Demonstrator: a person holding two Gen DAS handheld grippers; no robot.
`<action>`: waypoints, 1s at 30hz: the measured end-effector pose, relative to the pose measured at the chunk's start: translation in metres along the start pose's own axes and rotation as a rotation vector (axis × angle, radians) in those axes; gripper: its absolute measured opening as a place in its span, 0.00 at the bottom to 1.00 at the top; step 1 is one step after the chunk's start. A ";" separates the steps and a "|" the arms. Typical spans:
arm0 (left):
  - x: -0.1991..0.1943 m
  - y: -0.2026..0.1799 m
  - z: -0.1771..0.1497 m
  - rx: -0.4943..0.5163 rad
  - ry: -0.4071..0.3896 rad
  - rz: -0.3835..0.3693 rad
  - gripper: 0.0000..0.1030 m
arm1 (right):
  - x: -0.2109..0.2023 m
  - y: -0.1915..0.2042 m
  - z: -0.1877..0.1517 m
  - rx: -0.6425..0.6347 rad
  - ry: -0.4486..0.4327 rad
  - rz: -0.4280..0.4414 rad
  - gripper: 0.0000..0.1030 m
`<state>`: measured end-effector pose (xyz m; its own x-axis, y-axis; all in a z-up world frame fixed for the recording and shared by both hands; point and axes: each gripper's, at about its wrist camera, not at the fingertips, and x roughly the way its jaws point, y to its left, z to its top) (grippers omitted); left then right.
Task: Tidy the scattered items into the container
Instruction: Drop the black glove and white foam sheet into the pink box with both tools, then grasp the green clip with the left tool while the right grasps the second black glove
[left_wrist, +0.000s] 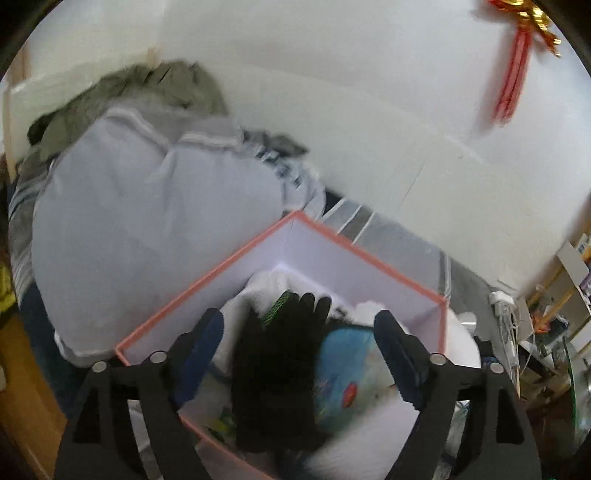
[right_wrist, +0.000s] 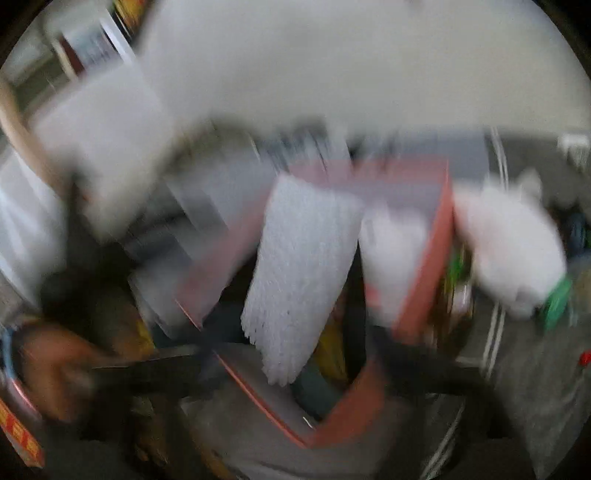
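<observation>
Bedding carries the pink-rimmed box (left_wrist: 207, 273); both tools gape empty, and the falling white foam netting (right_wrist: 303, 273) may, through blur, snag its rim.

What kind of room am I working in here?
Probably a lived-in bedroom: a heap of clothes lies on striped grey bedding against a white wall, with a cluttered shelf nearby.

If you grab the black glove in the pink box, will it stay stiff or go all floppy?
Probably floppy. The black glove looks like soft knit fabric, lying draped over other things in the pink box, so it would likely sag from wherever it is pinched. It looks light for its size and unlikely to roll. The left gripper stands open around it.
</observation>
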<state>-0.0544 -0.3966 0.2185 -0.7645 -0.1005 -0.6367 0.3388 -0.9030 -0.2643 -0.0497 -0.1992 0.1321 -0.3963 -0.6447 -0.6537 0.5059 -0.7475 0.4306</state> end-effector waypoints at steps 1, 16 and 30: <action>-0.002 -0.004 0.001 0.014 -0.005 -0.015 0.83 | 0.016 -0.002 -0.009 -0.014 0.065 -0.031 0.97; 0.009 -0.135 -0.046 0.355 0.114 -0.250 0.83 | -0.161 -0.131 -0.007 0.345 -0.321 -0.007 0.97; 0.094 -0.274 -0.156 0.682 0.368 -0.221 0.83 | -0.180 -0.303 -0.061 0.867 -0.354 0.052 0.81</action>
<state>-0.1338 -0.0934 0.1180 -0.5045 0.1473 -0.8508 -0.2995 -0.9540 0.0124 -0.0848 0.1529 0.0814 -0.6716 -0.5853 -0.4542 -0.1618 -0.4824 0.8609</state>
